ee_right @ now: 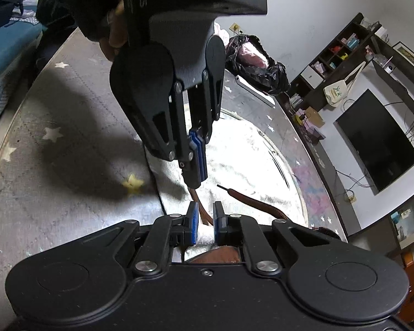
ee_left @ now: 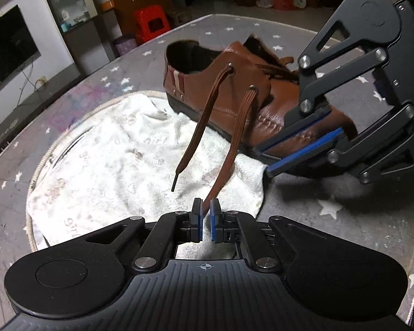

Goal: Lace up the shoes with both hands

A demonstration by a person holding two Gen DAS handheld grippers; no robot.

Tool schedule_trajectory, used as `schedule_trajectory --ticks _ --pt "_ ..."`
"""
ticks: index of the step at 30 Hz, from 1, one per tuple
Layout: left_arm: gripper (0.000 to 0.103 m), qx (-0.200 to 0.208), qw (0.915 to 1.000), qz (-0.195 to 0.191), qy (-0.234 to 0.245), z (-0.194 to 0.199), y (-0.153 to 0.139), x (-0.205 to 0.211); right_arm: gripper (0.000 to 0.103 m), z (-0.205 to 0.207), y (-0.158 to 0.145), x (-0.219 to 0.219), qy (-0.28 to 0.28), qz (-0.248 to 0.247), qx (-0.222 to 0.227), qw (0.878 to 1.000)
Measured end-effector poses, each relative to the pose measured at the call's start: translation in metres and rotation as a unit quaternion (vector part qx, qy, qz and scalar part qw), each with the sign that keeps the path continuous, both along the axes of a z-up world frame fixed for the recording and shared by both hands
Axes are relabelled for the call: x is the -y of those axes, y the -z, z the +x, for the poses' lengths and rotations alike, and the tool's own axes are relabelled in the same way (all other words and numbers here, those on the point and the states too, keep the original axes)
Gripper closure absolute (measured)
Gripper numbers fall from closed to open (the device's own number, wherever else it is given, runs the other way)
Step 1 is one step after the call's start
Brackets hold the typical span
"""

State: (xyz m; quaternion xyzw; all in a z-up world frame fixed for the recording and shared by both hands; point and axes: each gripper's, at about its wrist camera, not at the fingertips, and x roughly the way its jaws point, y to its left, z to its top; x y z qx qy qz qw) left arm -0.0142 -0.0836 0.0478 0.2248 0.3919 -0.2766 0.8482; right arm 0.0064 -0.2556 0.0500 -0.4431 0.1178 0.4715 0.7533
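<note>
A brown leather shoe (ee_left: 234,102) lies on a white towel (ee_left: 118,160), heel toward the far left. Two brown lace ends come out of its side eyelets. My left gripper (ee_left: 206,207) is shut on one lace end (ee_left: 231,143) and holds it taut toward me. The other lace end (ee_left: 196,135) hangs loose, its black tip (ee_left: 174,183) in the air. My right gripper (ee_left: 265,160) hovers over the shoe's toe with its jaws a little apart and nothing between them. In the right wrist view my right gripper (ee_right: 205,212) looks at the left gripper (ee_right: 198,162) and the loose lace (ee_right: 251,197).
The towel lies on a round tray (ee_left: 38,171) on a grey star-patterned mat (ee_left: 331,220). A red stool (ee_left: 150,23), cabinets and a TV (ee_right: 378,140) stand beyond the mat. A black bag (ee_right: 256,60) sits at the mat's far edge.
</note>
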Motion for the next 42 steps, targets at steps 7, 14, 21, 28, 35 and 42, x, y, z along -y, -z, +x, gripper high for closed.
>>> schedule_trajectory --ticks 7,14,21,28,35,42 --pt "0.09 -0.011 0.9999 0.0 0.002 0.005 0.009 -0.002 0.093 0.004 0.007 -0.011 0.001 0.0 -0.011 1.0" --pt "0.087 -0.012 0.9999 -0.001 -0.001 0.012 0.009 -0.003 0.093 0.007 0.009 -0.013 -0.002 0.001 -0.016 1.0" --pt "0.087 -0.021 0.9997 -0.01 0.003 0.017 0.01 -0.006 0.093 0.013 0.009 -0.01 -0.002 0.002 -0.021 1.0" --pt "0.1 -0.027 0.9994 -0.019 -0.002 0.015 0.009 -0.002 0.093 0.014 0.01 -0.01 -0.005 0.0 -0.021 1.0" --pt "0.1 -0.004 0.9993 -0.037 0.002 -0.001 -0.018 -0.006 0.093 0.017 0.012 -0.013 -0.014 -0.001 -0.013 1.0" --pt "0.1 0.01 0.9989 -0.042 0.017 -0.013 -0.034 -0.001 0.093 0.022 0.018 -0.021 -0.016 0.007 -0.009 1.0"
